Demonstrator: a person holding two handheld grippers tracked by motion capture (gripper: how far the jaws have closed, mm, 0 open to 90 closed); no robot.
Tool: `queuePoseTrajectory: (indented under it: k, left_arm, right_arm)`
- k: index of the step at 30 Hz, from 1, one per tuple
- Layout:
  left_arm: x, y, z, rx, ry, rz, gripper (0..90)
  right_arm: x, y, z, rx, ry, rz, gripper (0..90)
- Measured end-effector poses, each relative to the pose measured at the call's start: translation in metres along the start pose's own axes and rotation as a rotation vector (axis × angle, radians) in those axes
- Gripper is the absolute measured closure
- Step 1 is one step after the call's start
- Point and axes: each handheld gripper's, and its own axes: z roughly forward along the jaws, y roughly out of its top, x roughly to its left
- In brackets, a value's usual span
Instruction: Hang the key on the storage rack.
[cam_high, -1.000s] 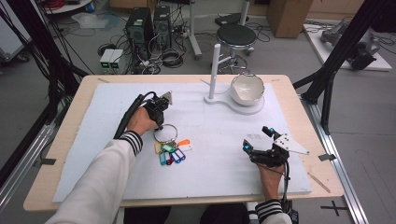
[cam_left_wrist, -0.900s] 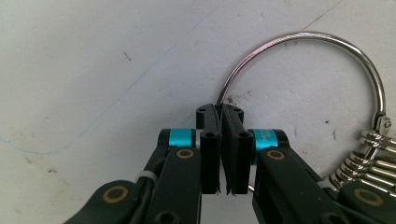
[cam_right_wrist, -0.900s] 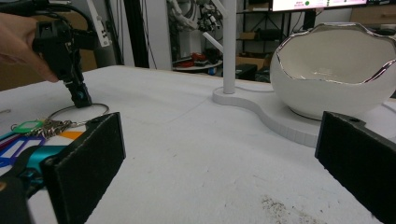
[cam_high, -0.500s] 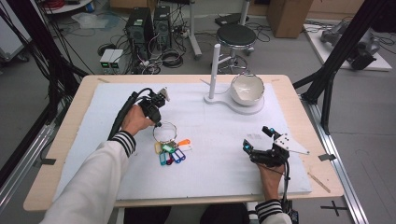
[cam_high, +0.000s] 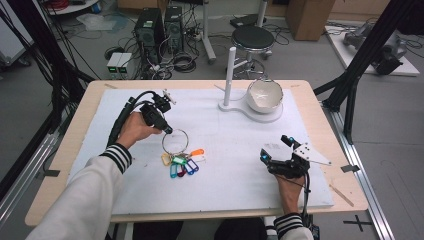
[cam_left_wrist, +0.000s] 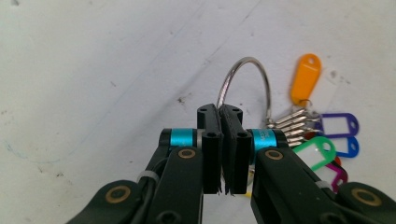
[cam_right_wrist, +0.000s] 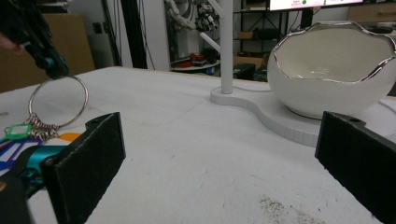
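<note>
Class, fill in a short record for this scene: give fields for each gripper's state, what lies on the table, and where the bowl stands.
left gripper: shut on the key ring
right gripper: open, holding nothing
key ring: steel loop with coloured tags, tags resting on the white mat
bowl: white, on a white stand at the far side
table: wooden, mat on top

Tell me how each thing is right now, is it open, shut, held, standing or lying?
Left gripper: shut on the key ring.
Key ring: pinched, tilted up off the mat.
Coloured key tags: lying bunched on the mat.
Right gripper: open, holding nothing.
Egg-shaped bowl: upright on its base, looks empty.
White post: standing upright.
</note>
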Motion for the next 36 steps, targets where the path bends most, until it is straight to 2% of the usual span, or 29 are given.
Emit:
queuePoseTrajectory:
  k: [3,4,6,10,17,18,21,22,23,25,27,29,32,35,36]
  left_arm:
    - [-0.004,-0.004,-0.01,-0.05,-0.036,0.037,86.8]
    - [-0.004,-0.004,-0.01,-0.05,-0.036,0.037,86.8]
    - [-0.006,-0.005,-0.014,-0.077,-0.05,0.059,86.8]
    - [-0.01,-0.006,-0.022,-0.131,-0.074,0.085,86.7]
    - [-0.017,-0.011,-0.034,-0.193,-0.108,0.139,86.7]
    - [-0.018,-0.012,-0.035,-0.203,-0.117,0.15,86.7]
    - [-0.022,-0.017,-0.039,-0.251,-0.13,0.197,86.7]
    - [-0.022,-0.017,-0.039,-0.251,-0.13,0.197,86.7]
    - [-0.024,-0.019,-0.041,-0.269,-0.137,0.219,86.7]
    - [-0.027,-0.021,-0.043,-0.28,-0.141,0.235,86.7]
    - [-0.027,-0.021,-0.044,-0.282,-0.138,0.246,86.7]
    - [-0.029,-0.022,-0.046,-0.3,-0.149,0.25,86.8]
    - [-0.03,-0.023,-0.05,-0.326,-0.165,0.254,86.8]
    - [-0.03,-0.023,-0.052,-0.348,-0.18,0.255,86.8]
    - [-0.03,-0.023,-0.052,-0.348,-0.185,0.262,86.8]
  right_arm:
    - [0.001,0.001,0.001,0.026,0.014,0.024,1.1]
    - [0.0,0.002,0.001,0.022,0.025,0.025,1.1]
    - [0.0,0.004,0.001,0.024,0.027,0.029,1.1]
    - [0.003,0.012,0.002,0.027,0.058,0.026,1.1]
    - [0.01,0.035,0.009,0.04,0.154,0.019,1.0]
    - [0.01,0.035,0.009,0.04,0.154,0.019,1.0]
    - [0.014,0.048,0.014,0.051,0.206,0.01,1.1]
    - [0.015,0.051,0.016,0.052,0.221,0.006,1.1]
    - [0.017,0.054,0.018,0.054,0.238,0.003,1.1]
    - [0.021,0.06,0.021,0.064,0.261,-0.014,1.1]
    - [0.023,0.063,0.024,0.071,0.276,-0.03,1.1]
    - [0.028,0.071,0.032,0.097,0.322,-0.058,1.1]
    - [0.034,0.08,0.04,0.131,0.375,-0.073,1.1]
    - [0.038,0.085,0.045,0.147,0.398,-0.098,1.1]
    - [0.042,0.09,0.05,0.175,0.429,-0.108,1.1]
